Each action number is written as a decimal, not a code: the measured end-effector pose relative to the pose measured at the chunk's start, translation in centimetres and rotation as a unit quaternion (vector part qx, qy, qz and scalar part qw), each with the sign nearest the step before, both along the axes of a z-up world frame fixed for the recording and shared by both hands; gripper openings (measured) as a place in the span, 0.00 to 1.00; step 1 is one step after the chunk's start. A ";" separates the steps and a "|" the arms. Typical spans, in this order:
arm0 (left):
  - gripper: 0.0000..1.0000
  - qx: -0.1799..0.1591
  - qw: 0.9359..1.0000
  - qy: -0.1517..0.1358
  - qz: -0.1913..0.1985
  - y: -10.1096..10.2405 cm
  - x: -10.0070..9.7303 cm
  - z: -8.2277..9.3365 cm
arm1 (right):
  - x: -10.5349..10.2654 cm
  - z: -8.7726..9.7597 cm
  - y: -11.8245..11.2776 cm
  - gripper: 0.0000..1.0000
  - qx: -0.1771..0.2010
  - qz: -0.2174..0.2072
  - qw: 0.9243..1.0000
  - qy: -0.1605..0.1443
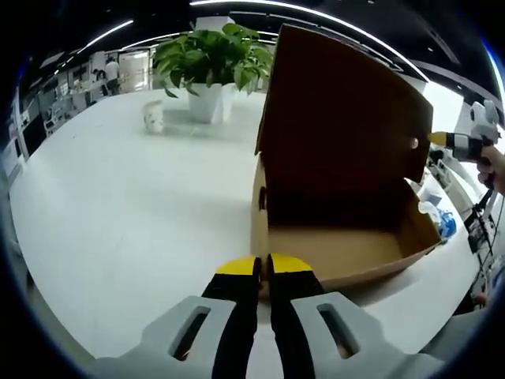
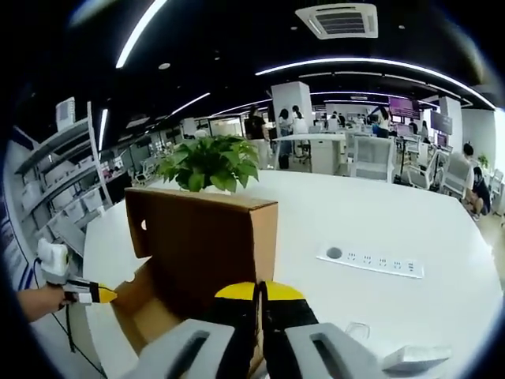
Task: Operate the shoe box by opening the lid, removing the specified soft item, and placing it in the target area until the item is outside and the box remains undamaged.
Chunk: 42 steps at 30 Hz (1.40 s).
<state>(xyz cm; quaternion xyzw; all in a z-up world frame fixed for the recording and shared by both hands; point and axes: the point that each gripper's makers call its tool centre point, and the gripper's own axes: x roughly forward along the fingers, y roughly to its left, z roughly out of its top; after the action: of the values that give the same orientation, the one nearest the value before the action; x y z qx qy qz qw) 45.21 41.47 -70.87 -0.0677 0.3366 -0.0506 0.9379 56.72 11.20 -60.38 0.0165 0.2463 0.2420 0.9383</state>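
Note:
The cardboard shoe box (image 1: 339, 249) stands open on the white table, its lid (image 1: 339, 118) raised upright. The part of the box floor I see is bare. My left gripper (image 1: 263, 264) is shut, its yellow tips against the box's near corner. In the right gripper view the lid's brown panel (image 2: 201, 245) faces me, and my right gripper (image 2: 260, 290) is shut right in front of it. From the left gripper view the right gripper (image 1: 461, 144) touches the lid's side edge. A crumpled white and blue soft thing (image 1: 438, 217) lies past the box.
A potted plant (image 1: 209, 67) and a small white cup (image 1: 154, 116) stand behind the box. A power strip (image 2: 371, 260) is set in the table (image 2: 379, 213) to the right. A hand (image 2: 35, 302) holds the left gripper (image 2: 75, 294). People and desks are far behind.

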 end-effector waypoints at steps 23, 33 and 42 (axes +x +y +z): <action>0.03 -0.012 1.000 -0.010 -0.007 0.1 0.0 -0.1 | -3.2 -0.8 0.2 0.00 -0.009 0.015 1.000 -0.018; 0.03 -0.019 1.000 -0.009 -0.009 0.0 -0.1 0.0 | -4.3 -1.5 0.1 0.00 0.006 0.014 1.000 -0.013; 0.03 -0.015 1.000 -0.012 -0.012 0.0 0.0 0.0 | -5.0 -2.3 0.0 0.00 0.014 0.006 1.000 -0.017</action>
<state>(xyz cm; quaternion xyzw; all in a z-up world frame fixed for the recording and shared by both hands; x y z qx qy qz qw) 45.21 41.50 -70.85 -0.0769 0.3255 -0.0681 0.9399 51.71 11.19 -62.64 0.0240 0.2268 0.2511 0.9407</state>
